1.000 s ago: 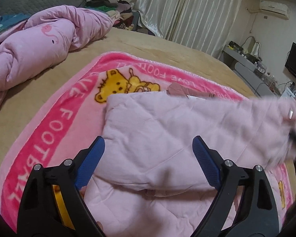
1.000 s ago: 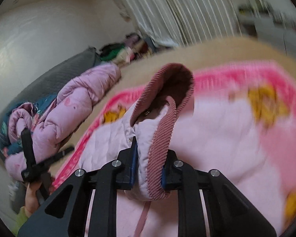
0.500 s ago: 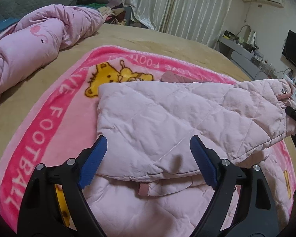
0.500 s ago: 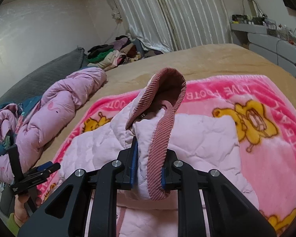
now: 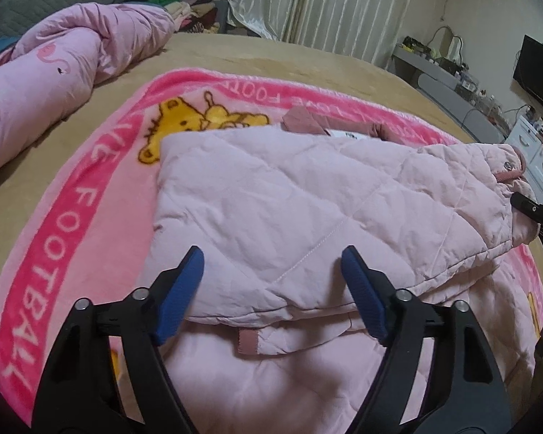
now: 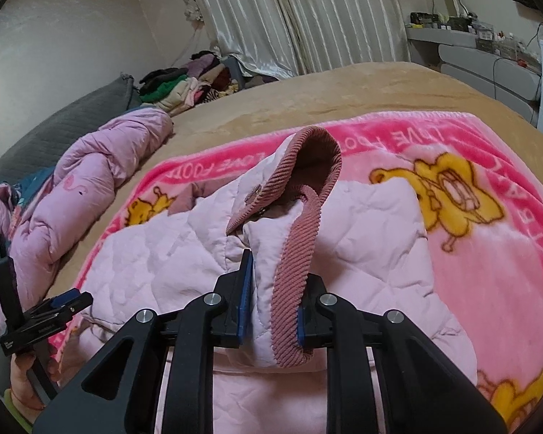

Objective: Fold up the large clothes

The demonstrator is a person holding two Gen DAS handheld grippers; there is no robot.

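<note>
A pale pink quilted jacket [image 5: 307, 209] lies on a pink cartoon-bear blanket [image 5: 90, 195] on the bed, one part folded over the rest. My left gripper [image 5: 271, 289] is open and empty, just above the near fold edge. My right gripper [image 6: 273, 289] is shut on the jacket's sleeve [image 6: 268, 289] at its ribbed dusty-rose cuff [image 6: 297, 253], holding it over the jacket body. The right gripper's tip shows at the right edge of the left wrist view [image 5: 532, 209]. The left gripper shows at the lower left of the right wrist view [image 6: 54, 311].
A bunched pink duvet [image 5: 54, 72] lies along the left of the tan bed [image 5: 307, 68]. A pile of clothes [image 6: 188, 83] sits at the far corner by the curtains [image 6: 307, 11]. A grey shelf unit [image 6: 488, 65] and a dark TV [image 5: 539, 68] stand to the right.
The right gripper has carried the sleeve across and lowered it, so the folded part now lies flatter on the jacket. The left gripper has stayed open and shifted slightly closer.
</note>
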